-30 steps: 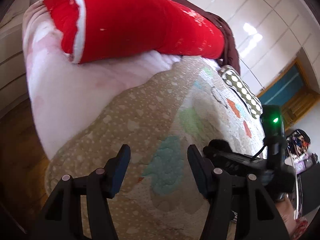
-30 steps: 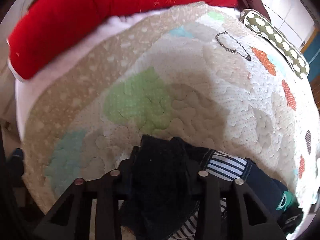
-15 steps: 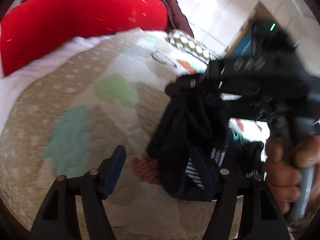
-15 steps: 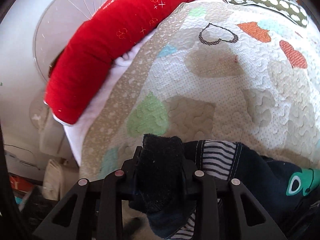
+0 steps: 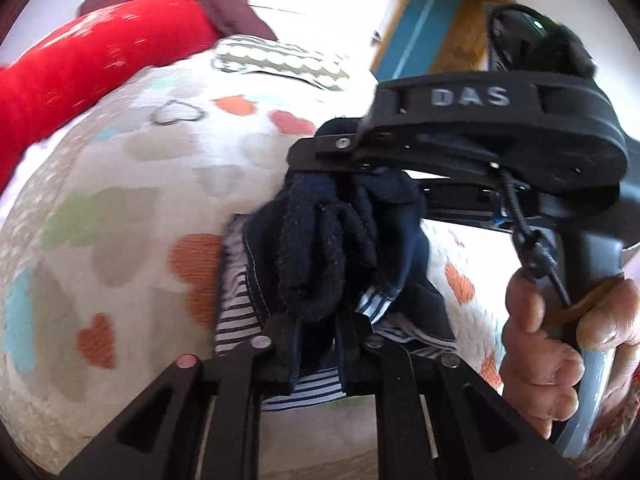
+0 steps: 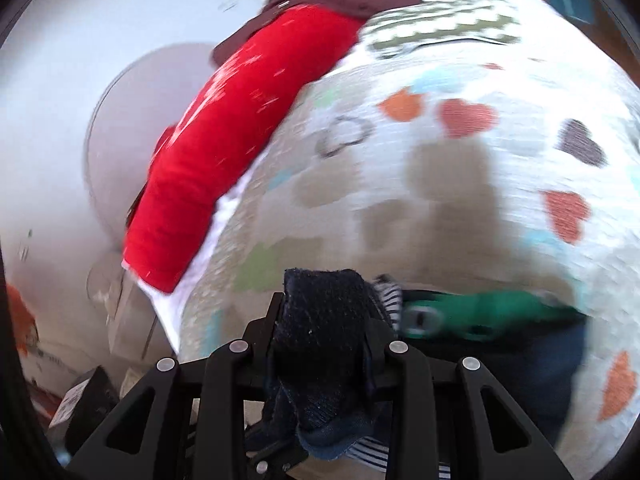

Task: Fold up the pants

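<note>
The pants (image 5: 328,248) are dark navy with a striped lining and a green patch (image 6: 480,312). They hang bunched above the heart-patterned quilt (image 5: 120,200). My left gripper (image 5: 316,344) is shut on the lower bunch of the pants. My right gripper (image 6: 320,320) is shut on a thick navy fold of the pants (image 6: 320,320). In the left wrist view the right gripper (image 5: 320,152) shows from the side, clamping the top of the same bunch just above my left fingers. A hand holds its handle at the right.
A long red cushion (image 5: 80,68) and a dark maroon cloth (image 5: 224,4) lie along the far edge of the bed. A green dotted pillow (image 5: 280,60) lies beyond the quilt. A blue door (image 5: 420,20) stands behind. Boxes (image 6: 84,400) sit on the floor left of the bed.
My left gripper moved right to the hanging pants and shut on them. My right gripper lifted and swung with the pants; both views are blurred by motion.
</note>
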A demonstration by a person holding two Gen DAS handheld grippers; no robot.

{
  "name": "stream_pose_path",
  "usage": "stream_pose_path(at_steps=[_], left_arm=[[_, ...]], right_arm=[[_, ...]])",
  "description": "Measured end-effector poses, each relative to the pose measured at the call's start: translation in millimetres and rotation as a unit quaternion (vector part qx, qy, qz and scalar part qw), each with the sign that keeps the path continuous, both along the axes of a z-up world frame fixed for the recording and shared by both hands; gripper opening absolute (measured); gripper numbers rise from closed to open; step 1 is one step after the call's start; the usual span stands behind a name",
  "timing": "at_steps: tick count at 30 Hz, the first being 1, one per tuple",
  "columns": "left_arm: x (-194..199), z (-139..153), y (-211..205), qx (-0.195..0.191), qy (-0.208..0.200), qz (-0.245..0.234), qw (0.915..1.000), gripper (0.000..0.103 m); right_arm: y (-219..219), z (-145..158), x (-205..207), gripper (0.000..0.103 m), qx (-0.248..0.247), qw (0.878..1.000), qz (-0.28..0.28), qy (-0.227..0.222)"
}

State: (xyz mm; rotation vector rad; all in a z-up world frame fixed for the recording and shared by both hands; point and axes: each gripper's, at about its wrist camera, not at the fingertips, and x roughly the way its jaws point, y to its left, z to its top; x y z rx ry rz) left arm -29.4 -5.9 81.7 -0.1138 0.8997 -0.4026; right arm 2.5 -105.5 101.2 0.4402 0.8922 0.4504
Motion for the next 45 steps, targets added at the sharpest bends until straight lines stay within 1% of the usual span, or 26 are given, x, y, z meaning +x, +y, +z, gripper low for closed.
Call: stream_pose_path(at_steps=[2, 3, 4, 5, 6, 8, 10, 12, 16, 19, 21, 24, 25, 26, 27, 28, 31, 33, 36, 37, 38, 39, 40, 41, 43, 45], left_arm=[[1, -2, -18, 0.019, 0.011, -0.004, 0.9998, 0.015], [0, 0, -19, 0.014, 0.015, -0.010, 0.9997, 0.015], [-3, 3, -18, 0.008, 0.014, -0.018, 0.9997, 0.018], [-9, 11, -15, 0.002, 0.005, -0.025, 0.9997, 0.025], [-14, 15, -9, 0.003, -0.004, -0.024, 0.9997, 0.030], [-21, 25, 4, 0.003, -0.023, -0.010, 0.9997, 0.051], [-21, 26, 17, 0.006, -0.025, 0.011, 0.9996, 0.052], [-18, 23, 26, 0.004, -0.016, 0.024, 0.9996, 0.052], [-14, 12, 34, -0.001, 0.012, 0.042, 0.9991, 0.052], [-20, 12, 27, 0.010, 0.008, 0.037, 0.9992, 0.052], [-22, 11, 23, 0.018, 0.002, 0.035, 0.9992, 0.052], [-22, 10, 23, 0.014, 0.001, 0.031, 0.9994, 0.052], [-22, 10, 24, 0.013, 0.001, 0.031, 0.9994, 0.052], [-22, 10, 24, 0.013, 0.001, 0.033, 0.9994, 0.052], [-21, 10, 26, 0.010, 0.003, 0.036, 0.9993, 0.052], [-21, 10, 29, 0.006, 0.005, 0.038, 0.9992, 0.052], [-19, 10, 37, -0.004, 0.009, 0.044, 0.9990, 0.052], [-18, 10, 39, -0.007, 0.009, 0.044, 0.9990, 0.052], [-15, 7, 36, -0.007, 0.013, 0.040, 0.9991, 0.052], [-13, 5, 34, -0.006, 0.016, 0.038, 0.9991, 0.052], [-12, 3, 31, -0.004, 0.019, 0.035, 0.9992, 0.052], [-9, 1, 27, -0.001, 0.022, 0.031, 0.9993, 0.053], [-8, 0, 23, 0.004, 0.021, 0.029, 0.9994, 0.053], [-5, 0, 18, 0.010, 0.019, 0.026, 0.9994, 0.053], [-1, -2, 13, 0.014, 0.019, 0.022, 0.9995, 0.053], [4, -6, 8, 0.012, 0.028, 0.020, 0.9994, 0.053]], right_arm=[[-26, -11, -3, 0.045, -0.004, 1.000, -0.022, 0.006], [-36, -17, -2, 0.058, -0.033, 0.999, -0.035, 0.009], [-47, -23, -3, 0.061, -0.061, 0.997, -0.054, 0.015], [-61, -30, -6, 0.061, -0.079, 0.993, -0.082, 0.021], [-82, -34, -12, 0.061, -0.064, 0.992, -0.104, 0.025], [-112, -37, -26, 0.061, -0.024, 0.992, -0.123, 0.024], [-132, -32, -41, 0.061, -0.028, 0.989, -0.144, 0.012], [-136, -28, -52, 0.061, -0.013, 0.990, -0.141, 0.000], [-118, -31, -60, 0.062, 0.010, 0.994, -0.111, -0.007], [-104, -39, -58, 0.062, 0.002, 0.996, -0.091, -0.011], [-93, -46, -54, 0.063, 0.007, 0.997, -0.082, -0.004], [-81, -59, -43, 0.065, 0.022, 0.996, -0.081, 0.011], [-78, -62, -40, 0.064, 0.022, 0.996, -0.084, 0.010], [-76, -64, -38, 0.045, 0.020, 0.996, -0.087, 0.007], [-73, -65, -35, 0.032, 0.015, 0.996, -0.083, 0.006], [-73, -65, -34, 0.027, 0.016, 0.997, -0.082, 0.007], [-83, -58, -41, 0.024, 0.045, 0.995, -0.087, -0.012], [-92, -43, -52, 0.024, 0.045, 0.994, -0.093, -0.036], [-111, -40, -68, 0.024, 0.049, 0.993, -0.099, -0.041], [-117, -44, -71, 0.025, 0.044, 0.993, -0.107, -0.037], [-123, -49, -70, 0.032, 0.036, 0.992, -0.116, -0.029], [-129, -59, -67, 0.035, 0.018, 0.991, -0.131, -0.009], [-136, -72, -64, 0.049, -0.004, 0.988, -0.153, 0.022], [-141, -77, -63, 0.062, -0.005, 0.986, -0.162, 0.035], [-153, -81, -71, 0.063, 0.045, 0.983, -0.173, 0.030], [-158, -69, -82, 0.063, 0.074, 0.982, -0.174, -0.002]])
